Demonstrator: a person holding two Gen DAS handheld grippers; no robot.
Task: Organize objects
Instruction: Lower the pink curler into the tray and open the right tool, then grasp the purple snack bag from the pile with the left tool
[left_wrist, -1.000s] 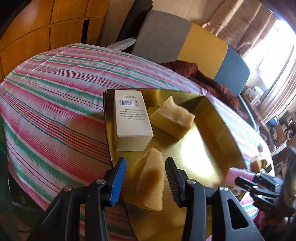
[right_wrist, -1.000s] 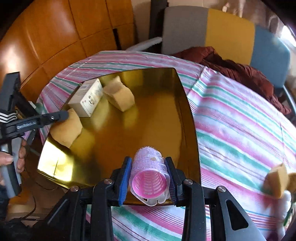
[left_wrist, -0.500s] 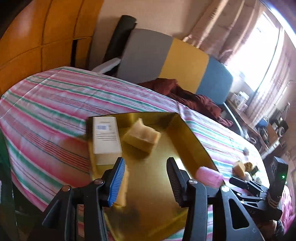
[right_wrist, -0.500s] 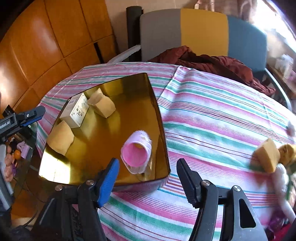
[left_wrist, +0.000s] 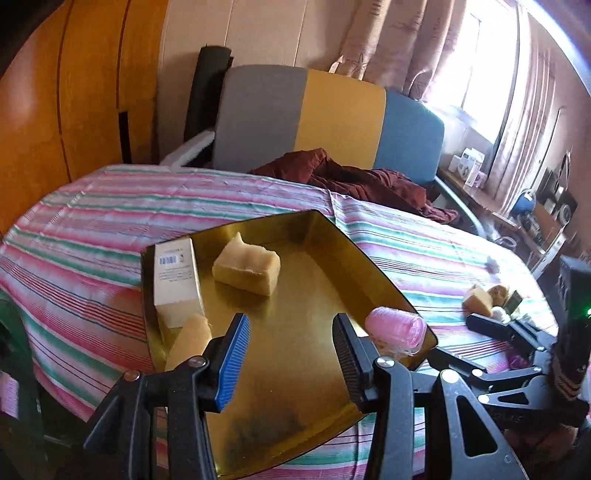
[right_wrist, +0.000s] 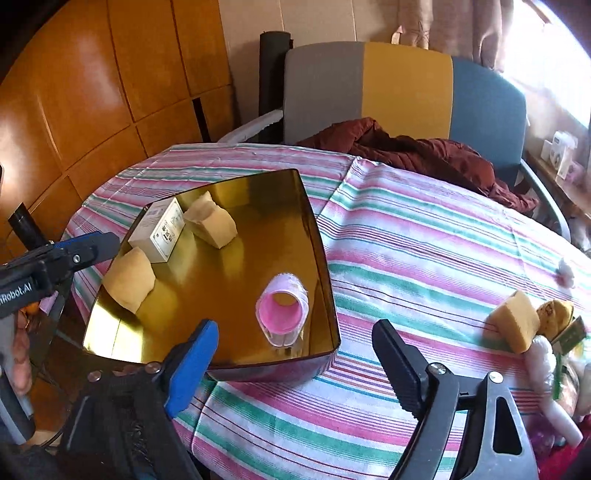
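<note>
Behind the left gripper's (left_wrist: 291, 354) blue finger (left_wrist: 232, 363), the near sponge (left_wrist: 188, 341) was half hidden, only its upper end showing. The black finger (left_wrist: 349, 360) covered the inner end of the pink hair roller (left_wrist: 397, 330). The gold tray's (left_wrist: 295, 369) near edge vanished under the gripper body. Print on the white box (left_wrist: 175, 280) was too small to read.

To the right of the right gripper (right_wrist: 295, 363), a clutter of toys (right_wrist: 554, 347) ran off the frame edge, blurred beyond naming. To its left, the hand (right_wrist: 16, 354) was cut off by the edge.

glossy gold tray (right_wrist: 314, 236), probably metal, on striped cloth (right_wrist: 424, 236).
</note>
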